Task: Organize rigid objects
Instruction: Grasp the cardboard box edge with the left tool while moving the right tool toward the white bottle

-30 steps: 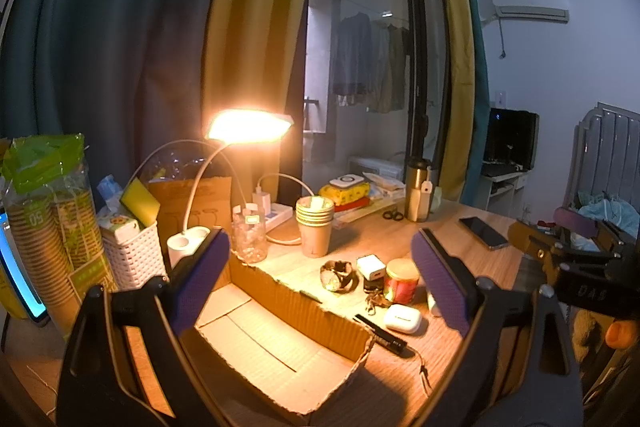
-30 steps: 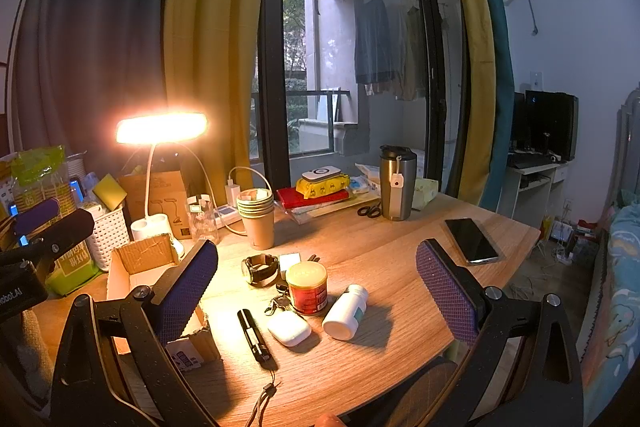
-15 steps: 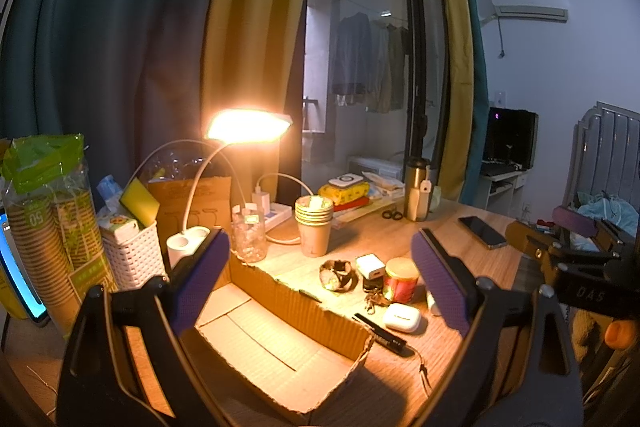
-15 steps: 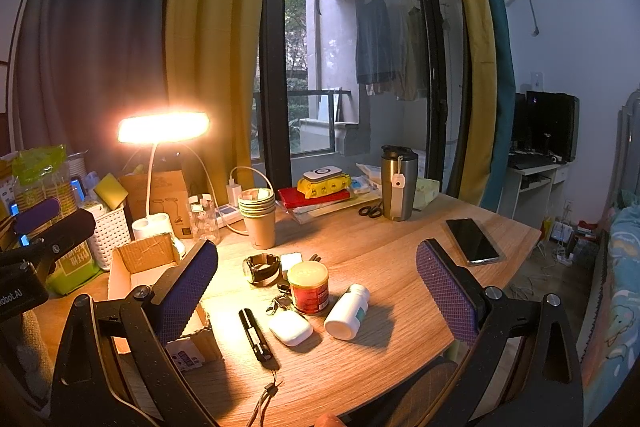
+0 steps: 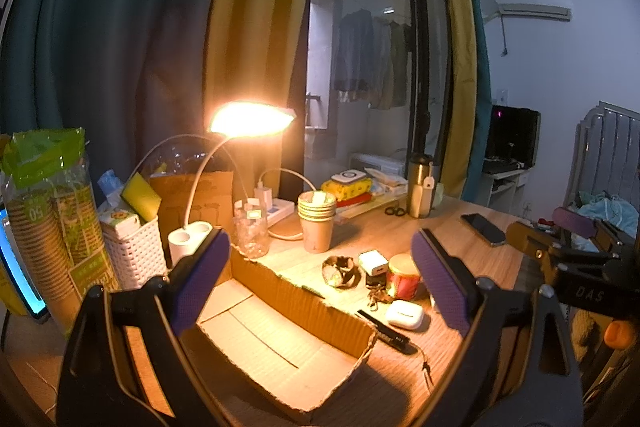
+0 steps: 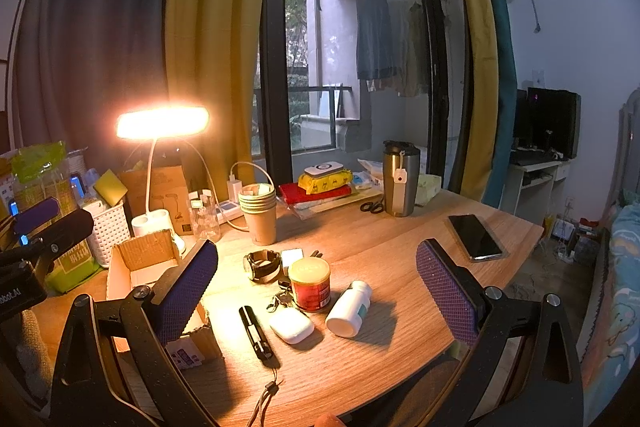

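Note:
An open cardboard box (image 5: 280,343) lies on the wooden desk, seen small in the right wrist view as the box (image 6: 140,263). Right of it sits a cluster: a wristwatch (image 6: 262,265), a white charger cube (image 6: 291,259), a red tin (image 6: 310,285), keys (image 6: 280,299), a white earbud case (image 6: 291,325), a white pill bottle (image 6: 349,309) on its side and a black pen-like stick (image 6: 256,331). My left gripper (image 5: 320,283) hangs open above the box. My right gripper (image 6: 316,291) hangs open above the cluster. Neither holds anything.
A lit desk lamp (image 6: 162,123), a stack of paper cups (image 6: 258,211), a steel tumbler (image 6: 400,179), scissors (image 6: 372,207), a phone (image 6: 474,237), a white basket (image 5: 134,251) and packed cups (image 5: 44,207) stand around the desk. The desk's right edge drops off beside the phone.

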Demonstrator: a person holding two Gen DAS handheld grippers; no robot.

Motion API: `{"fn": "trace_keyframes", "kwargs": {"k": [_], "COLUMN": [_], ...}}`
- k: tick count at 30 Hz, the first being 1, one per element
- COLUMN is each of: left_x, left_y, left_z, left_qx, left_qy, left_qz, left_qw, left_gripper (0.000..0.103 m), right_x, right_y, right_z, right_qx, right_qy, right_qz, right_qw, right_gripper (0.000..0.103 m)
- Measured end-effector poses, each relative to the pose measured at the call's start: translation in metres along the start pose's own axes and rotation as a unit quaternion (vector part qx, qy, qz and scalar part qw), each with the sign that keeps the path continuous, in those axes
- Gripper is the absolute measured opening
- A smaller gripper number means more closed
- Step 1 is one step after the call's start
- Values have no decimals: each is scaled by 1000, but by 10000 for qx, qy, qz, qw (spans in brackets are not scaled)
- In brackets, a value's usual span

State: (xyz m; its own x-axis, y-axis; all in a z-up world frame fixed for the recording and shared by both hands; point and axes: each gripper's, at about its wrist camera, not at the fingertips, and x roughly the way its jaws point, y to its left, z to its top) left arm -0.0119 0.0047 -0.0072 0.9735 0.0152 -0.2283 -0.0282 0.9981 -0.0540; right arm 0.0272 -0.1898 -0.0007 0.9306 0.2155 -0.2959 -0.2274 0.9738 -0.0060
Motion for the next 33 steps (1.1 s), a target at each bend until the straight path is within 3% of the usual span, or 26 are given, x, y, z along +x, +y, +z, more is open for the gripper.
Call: {"fn": "trace_keyframes", "kwargs": {"k": [5,14,20,25,31,33], "left_x": [10,52,85,99,116,121], "left_y": [9,40,48,43,39,37], "left_z": [-8,-41,-72,-84,-90,-90], "left_qx": [-115,-382,-505,-383,-249,-178], "left_qy": [247,1241,2059,2371,2743,2818], "left_qz": [171,580,558,559,251,193], "left_qw": [9995,9898,9757,9691,9610,9591], "left_gripper": [93,93,93,93,92,84], "right_x": [21,54,65,67,66,66], "right_y": [2,2,-3,-6,-9,-10], "right_z": [-10,-29,-37,-39,-39,-39], "right_qx": [17,45,93,127,150,168], "right_qy": [294,797,978,1056,1054,1062], "right_qz": [35,117,107,112,93,74], "right_qw": [9996,9967,9951,9943,9943,9942], "right_gripper": [101,101,101,101,101,101]}}
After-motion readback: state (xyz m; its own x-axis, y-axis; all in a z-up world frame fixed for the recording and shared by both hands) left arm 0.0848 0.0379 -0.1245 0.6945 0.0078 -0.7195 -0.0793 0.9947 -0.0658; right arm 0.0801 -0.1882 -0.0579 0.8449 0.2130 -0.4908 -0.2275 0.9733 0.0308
